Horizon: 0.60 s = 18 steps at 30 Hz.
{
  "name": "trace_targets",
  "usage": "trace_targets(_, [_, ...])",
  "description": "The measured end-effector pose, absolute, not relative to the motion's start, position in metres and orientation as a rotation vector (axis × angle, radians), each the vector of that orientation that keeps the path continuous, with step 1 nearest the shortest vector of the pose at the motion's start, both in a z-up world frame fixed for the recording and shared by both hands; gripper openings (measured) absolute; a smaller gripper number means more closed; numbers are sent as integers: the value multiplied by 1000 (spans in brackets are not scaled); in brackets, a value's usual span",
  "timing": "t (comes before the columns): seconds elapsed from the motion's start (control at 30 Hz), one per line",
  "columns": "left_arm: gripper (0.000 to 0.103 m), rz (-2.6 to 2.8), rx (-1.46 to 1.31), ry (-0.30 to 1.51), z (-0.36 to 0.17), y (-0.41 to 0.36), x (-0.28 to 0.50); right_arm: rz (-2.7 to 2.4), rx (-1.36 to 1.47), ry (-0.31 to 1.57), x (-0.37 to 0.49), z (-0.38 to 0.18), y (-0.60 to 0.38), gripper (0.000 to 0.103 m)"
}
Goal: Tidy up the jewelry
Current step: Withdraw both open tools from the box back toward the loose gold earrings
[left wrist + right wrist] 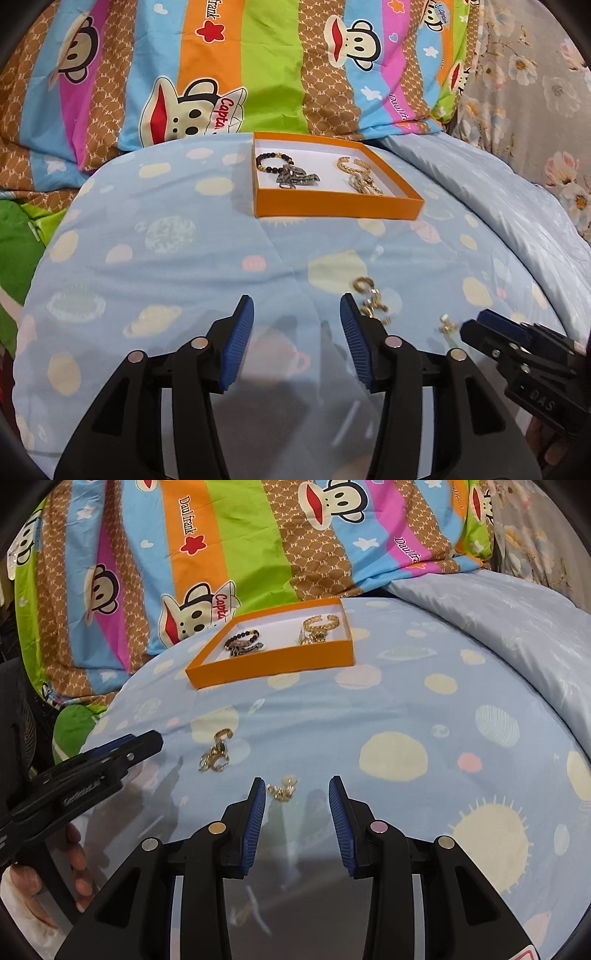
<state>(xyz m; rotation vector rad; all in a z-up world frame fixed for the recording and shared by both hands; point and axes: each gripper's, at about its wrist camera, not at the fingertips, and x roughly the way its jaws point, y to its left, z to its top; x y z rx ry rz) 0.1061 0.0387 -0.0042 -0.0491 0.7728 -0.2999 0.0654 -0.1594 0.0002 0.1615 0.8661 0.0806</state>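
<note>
Nearest to me, my left gripper (pixel 297 314) hangs over a pale blue bedspread (pixel 155 258) printed with planets and suns; its blue-padded fingers stand apart with only cloth between them. Just beside its right finger lies a small cluster of gold rings and earrings (pixel 371 301), loose on the fabric. My right gripper (pixel 297 794) also has its fingers parted and grips nothing; a smaller gold piece (pixel 282 789) lies on the bedspread close ahead of the gap, nearer the left finger. From the right wrist camera, part of a person's hand (pixel 79 867) shows on the left tool's handle, at the lower left.

Farther off sits a shallow orange box (pixel 338 206) with a white floor. Inside, on its left, are a dark beaded bracelet (pixel 275 162) and a greyish piece (pixel 297 177) touching it; on its right, a gold chain bracelet (pixel 356 166) with more gold tangled beside it.

Beyond the box lies a striped cartoon-monkey quilt (pixel 221 74).
</note>
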Motion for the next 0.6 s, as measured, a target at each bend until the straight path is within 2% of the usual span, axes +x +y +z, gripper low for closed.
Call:
trace_targets(0.27, [50, -322, -35, 791, -7, 36, 97, 85, 168, 877, 65, -1, -154, 35])
trace_targets(0.6, [50, -269, -65, 795, -7, 51, 104, 186, 70, 917, 93, -5, -103, 33])
